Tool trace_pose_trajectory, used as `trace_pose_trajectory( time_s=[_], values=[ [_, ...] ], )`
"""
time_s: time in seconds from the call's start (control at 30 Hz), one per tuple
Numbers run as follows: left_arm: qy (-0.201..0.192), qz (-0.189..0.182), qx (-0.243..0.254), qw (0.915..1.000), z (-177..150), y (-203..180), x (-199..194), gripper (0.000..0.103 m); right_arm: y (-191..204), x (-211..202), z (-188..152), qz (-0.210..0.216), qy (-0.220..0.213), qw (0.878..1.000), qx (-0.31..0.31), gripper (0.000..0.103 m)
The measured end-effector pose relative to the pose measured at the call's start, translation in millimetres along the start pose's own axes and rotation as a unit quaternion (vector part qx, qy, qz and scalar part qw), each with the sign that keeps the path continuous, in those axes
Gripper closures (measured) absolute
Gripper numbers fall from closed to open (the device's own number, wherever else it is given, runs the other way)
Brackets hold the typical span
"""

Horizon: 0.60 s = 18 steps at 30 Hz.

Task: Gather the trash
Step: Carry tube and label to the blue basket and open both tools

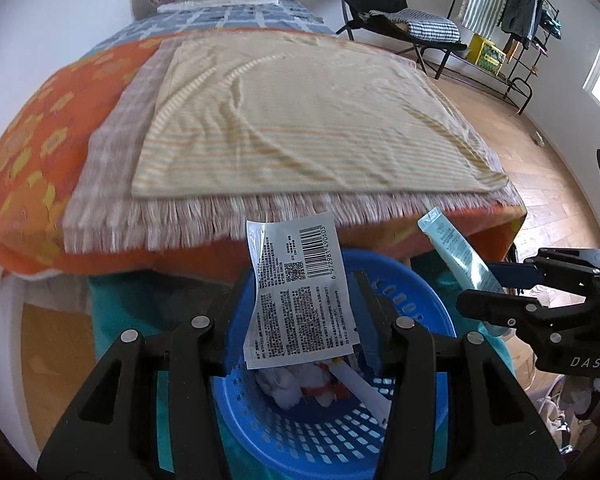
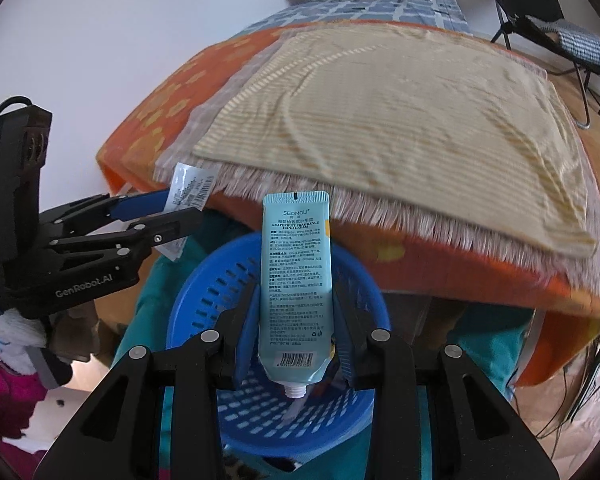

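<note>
Trash nearly binned: my left gripper [image 1: 300,300] jaws clamp a printed sachet [image 1: 300,292], my right gripper [image 2: 296,320] jaws a hand-cream tube [image 2: 294,280], both over the blue basket [image 2: 204,292] already holding scraps, release pending.

White walls [image 1: 80,8], wood floor [image 1: 540,168], bed [image 1: 40,140], seemingly daylit.

Left gripper [image 1: 304,300] pointed steeply downward at lower centre of its frame, jaws clamped. Right gripper [image 2: 294,312] likewise, jaws clamped, lower centre.
</note>
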<state>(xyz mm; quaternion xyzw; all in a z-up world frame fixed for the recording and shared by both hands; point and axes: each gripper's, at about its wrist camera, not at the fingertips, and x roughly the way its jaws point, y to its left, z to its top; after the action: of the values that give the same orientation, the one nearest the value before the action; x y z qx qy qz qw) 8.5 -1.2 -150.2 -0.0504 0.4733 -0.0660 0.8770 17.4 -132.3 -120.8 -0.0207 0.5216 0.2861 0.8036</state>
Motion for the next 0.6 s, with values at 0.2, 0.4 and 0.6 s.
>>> trace_pose_trajectory(
  time_s=[0.2,0.4,0.6],
  values=[
    [0.018,-0.001,-0.016,0.9997,-18.4,2.8,7.8,0.054,0.4,8.5,-16.4,0.007,0.014,1.0,0.016,0.07],
    [0.038,0.002,-0.024,0.999,-36.6,2.2,20.2,0.053,-0.1,22.0,-28.1,0.012,0.027,0.999,0.031,0.07],
    [0.056,0.0,-0.032,0.9979,-51.2,2.2,28.3,0.052,-1.3,32.3,-34.1,0.008,0.037,0.998,0.04,0.069]
  ],
)
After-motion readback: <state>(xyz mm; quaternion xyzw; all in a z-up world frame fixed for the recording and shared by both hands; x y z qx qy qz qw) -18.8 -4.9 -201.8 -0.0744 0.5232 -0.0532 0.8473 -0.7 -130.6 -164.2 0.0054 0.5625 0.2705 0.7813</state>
